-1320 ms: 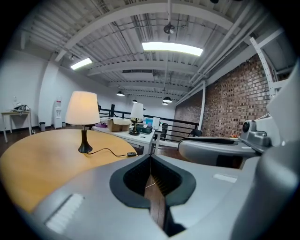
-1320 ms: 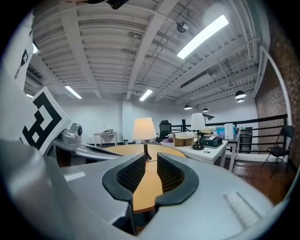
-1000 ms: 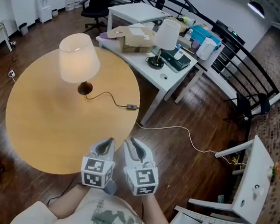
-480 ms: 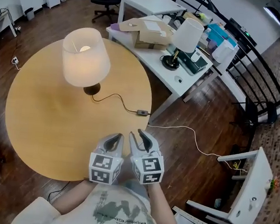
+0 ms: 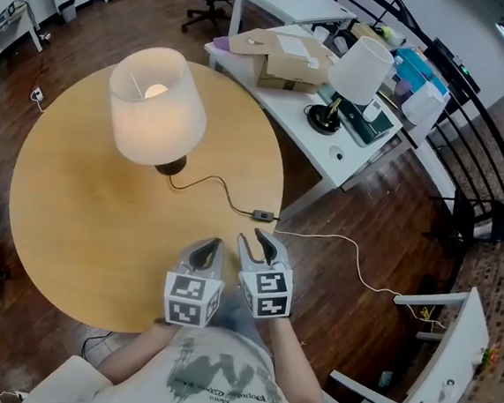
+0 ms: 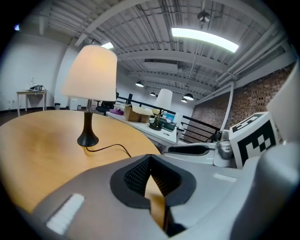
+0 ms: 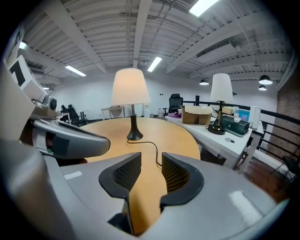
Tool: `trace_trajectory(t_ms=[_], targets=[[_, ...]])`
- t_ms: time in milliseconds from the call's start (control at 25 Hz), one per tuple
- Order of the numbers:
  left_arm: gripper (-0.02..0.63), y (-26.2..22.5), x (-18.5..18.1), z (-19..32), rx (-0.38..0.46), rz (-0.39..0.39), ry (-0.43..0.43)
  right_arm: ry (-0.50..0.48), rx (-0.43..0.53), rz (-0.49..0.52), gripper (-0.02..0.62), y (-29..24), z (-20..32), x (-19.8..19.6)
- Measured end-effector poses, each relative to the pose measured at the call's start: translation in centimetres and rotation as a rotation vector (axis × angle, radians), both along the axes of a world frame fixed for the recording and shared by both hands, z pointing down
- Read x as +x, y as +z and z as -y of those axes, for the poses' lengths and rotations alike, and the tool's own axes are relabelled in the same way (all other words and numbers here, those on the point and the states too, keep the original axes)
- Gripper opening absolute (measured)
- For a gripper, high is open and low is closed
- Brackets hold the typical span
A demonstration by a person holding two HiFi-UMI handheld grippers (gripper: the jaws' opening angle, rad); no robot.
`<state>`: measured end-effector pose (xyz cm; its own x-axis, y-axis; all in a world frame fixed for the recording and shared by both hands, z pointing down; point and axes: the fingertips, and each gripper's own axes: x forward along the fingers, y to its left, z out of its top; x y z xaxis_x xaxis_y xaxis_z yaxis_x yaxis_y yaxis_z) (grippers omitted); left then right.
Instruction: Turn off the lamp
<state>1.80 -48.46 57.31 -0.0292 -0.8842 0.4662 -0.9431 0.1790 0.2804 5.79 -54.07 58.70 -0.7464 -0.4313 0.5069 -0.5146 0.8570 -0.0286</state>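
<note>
While the lamp (image 5: 157,107) is still lit at 11 o'clock on the tabletop (image 5: 83,206), right claw (image 5: 260,239) just opened wider, empty; left claw (image 5: 208,247) together.

Cream-shaded lamp (image 5: 157,107), black base (image 5: 172,165) — on a tan wooden table (image 5: 73,214).

left gripper (image 6: 151,158): jaw tips together, nothing between | lamp (image 6: 90,79): lit, upright, ahead-left of fingertips, well apart | cord (image 6: 112,147): trails from the base toward fingertips on table (image 6: 33,140)

Two lamps (image 5: 157,107) (image 5: 360,69), two tongs (image 5: 207,249) (image 5: 255,239), one round table (image 5: 73,214), one cardboard box (image 5: 287,62), one cord switch (image 5: 262,215)
</note>
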Motion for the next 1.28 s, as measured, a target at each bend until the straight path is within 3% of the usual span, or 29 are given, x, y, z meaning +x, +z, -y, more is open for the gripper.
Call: trace_trajectory(t_ms=[560, 960, 1280], targets=[[-0.005, 4.3, -1.2, 3.6, -0.098, -0.048, -0.059, 0.003, -0.015, -0.147, 0.158, 6.2, 6.7, -0.6], [-0.005, 5.1, -1.6, 4.2, -0.128, -0.054, -0.07, 0.012, -0.04, -0.202, 0.158, 9.2, 7.5, -0.7], [-0.005, 5.8, -2.2, 4.1, -0.148, -0.051, -0.089, 0.022, 0.038, -0.251, 0.122, 10.2, 8.1, -1.1]])
